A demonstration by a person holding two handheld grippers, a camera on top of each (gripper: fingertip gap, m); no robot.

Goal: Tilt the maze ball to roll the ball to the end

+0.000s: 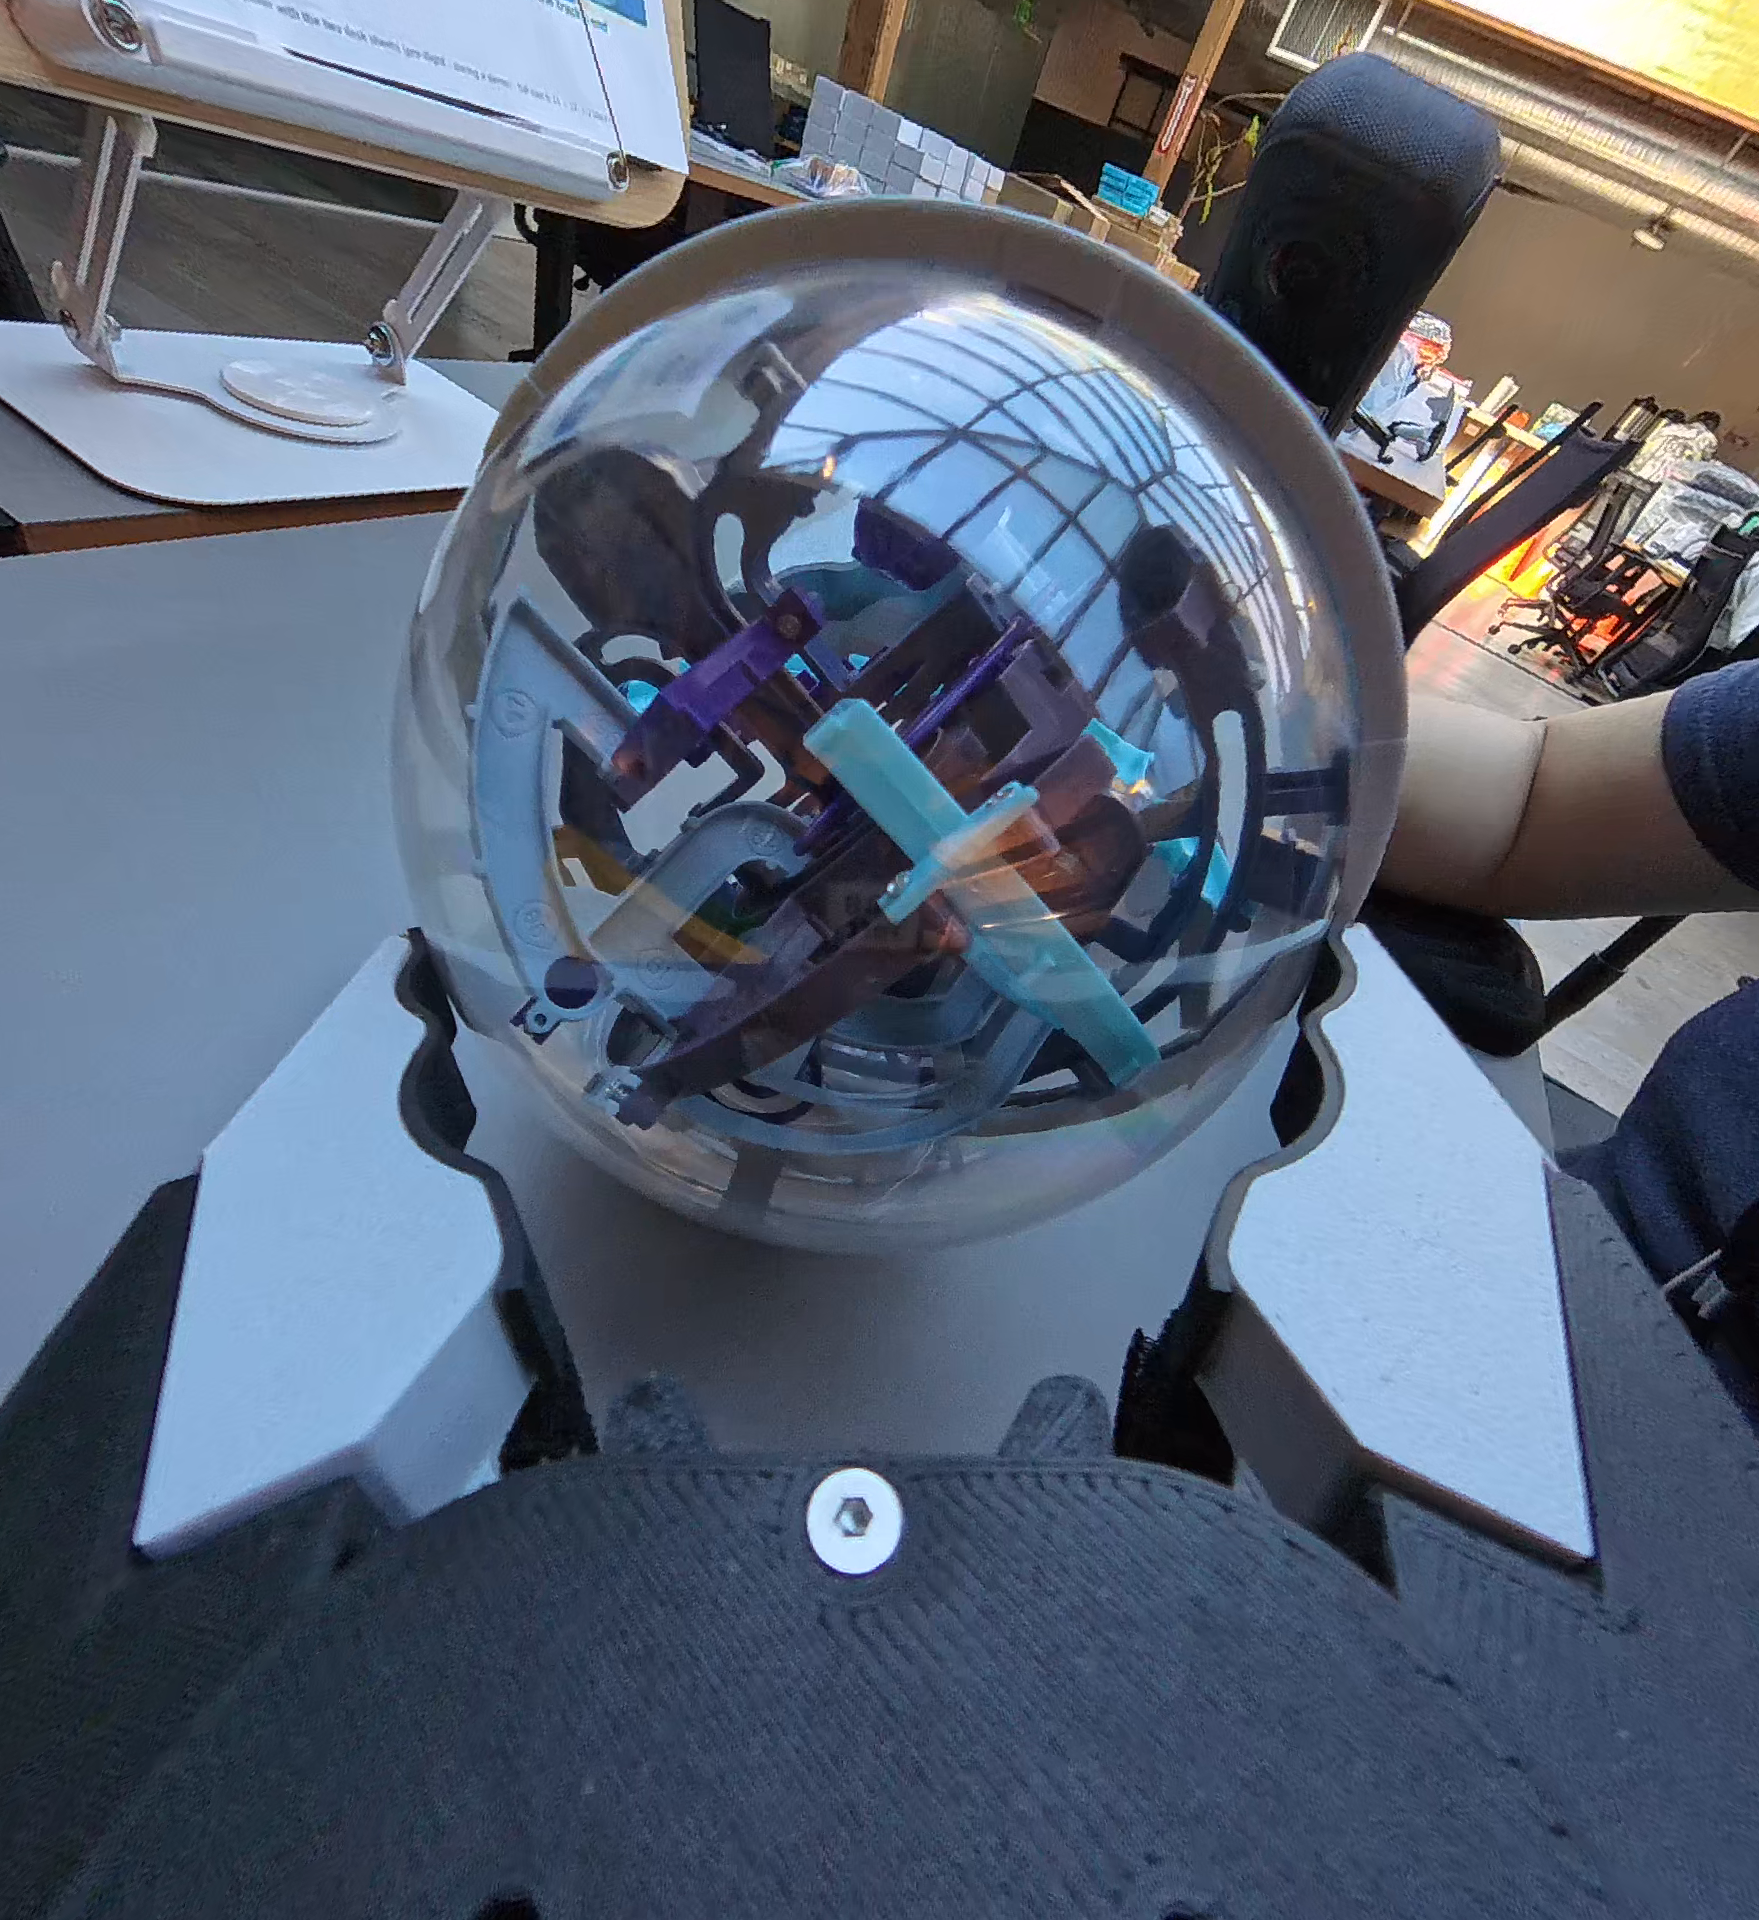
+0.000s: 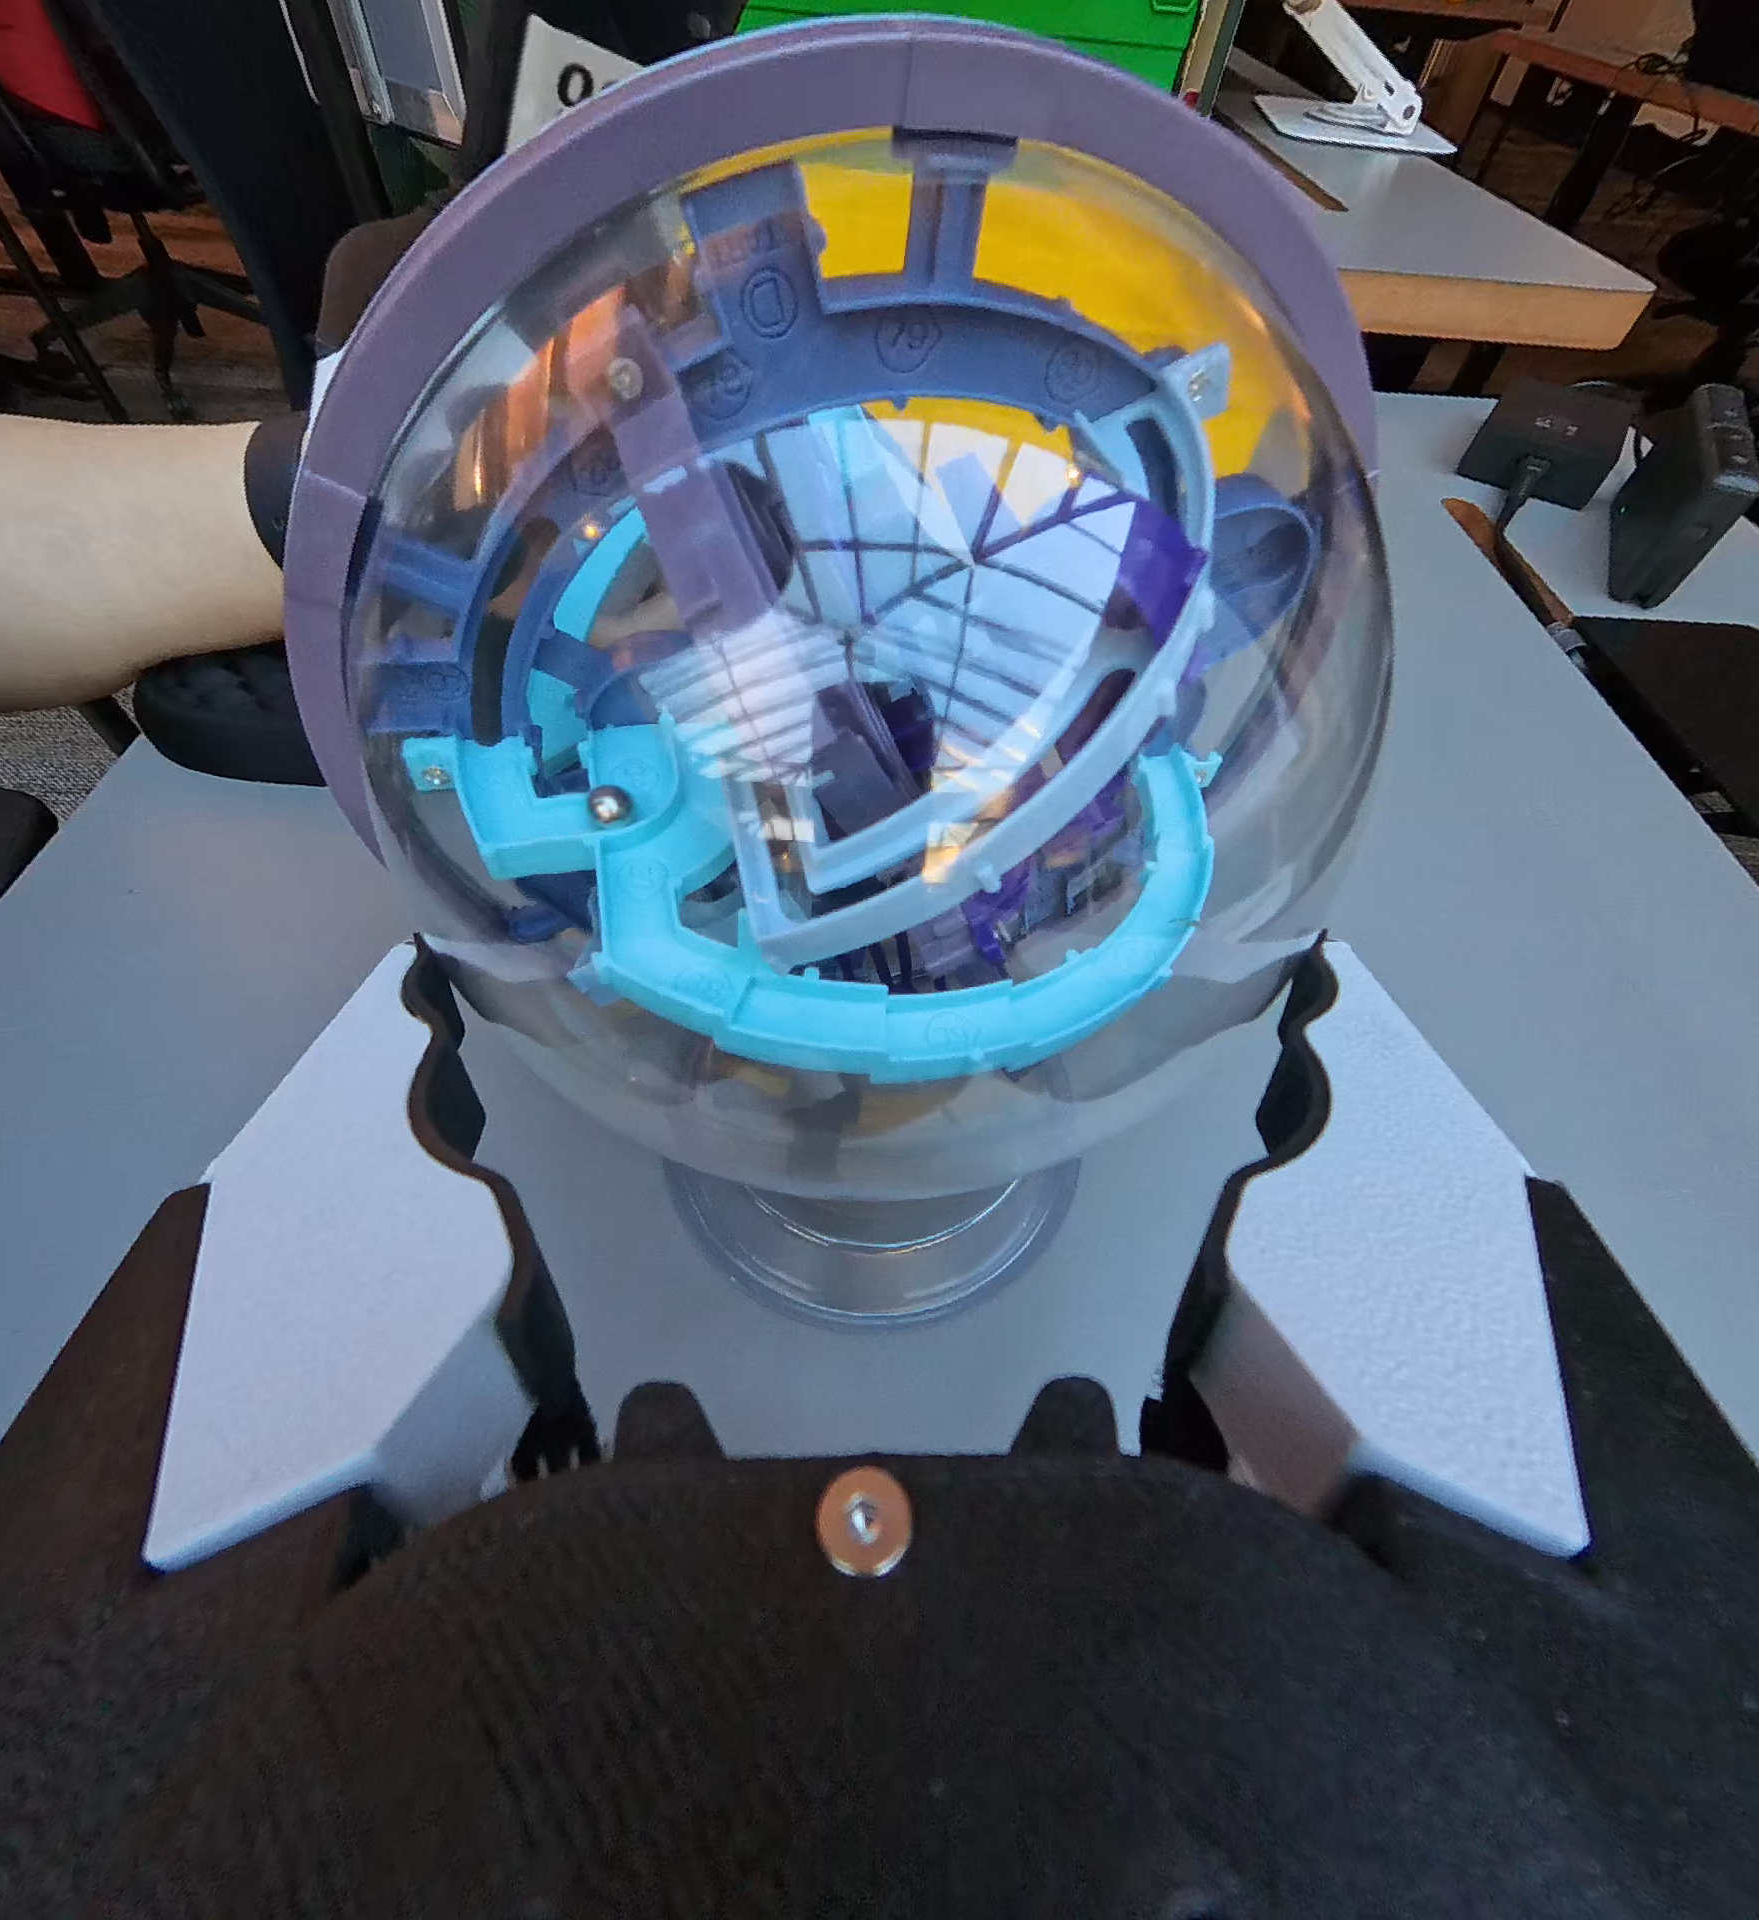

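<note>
The maze ball (image 1: 885, 707) is a clear sphere with a grey-purple rim band and purple, grey and turquoise tracks inside. My left gripper (image 1: 875, 956) is shut on it, its fingertips (image 1: 428, 987) pressed on the lower sides. My right gripper (image 2: 870, 956) is shut on the same maze ball (image 2: 854, 623) from the opposite side. The sphere is tilted, rim band slanting. A small steel ball (image 2: 605, 805) sits on the turquoise track (image 2: 958, 1023) at the left. A clear ring stand (image 2: 870, 1247) lies on the table under the sphere.
The grey table (image 2: 1477, 831) carries black boxes (image 2: 1685, 499) at the far right. A white stand with a board (image 1: 231, 395) is on the far left. A person's forearm (image 1: 1529, 810) reaches behind the sphere. Office chairs and desks lie beyond.
</note>
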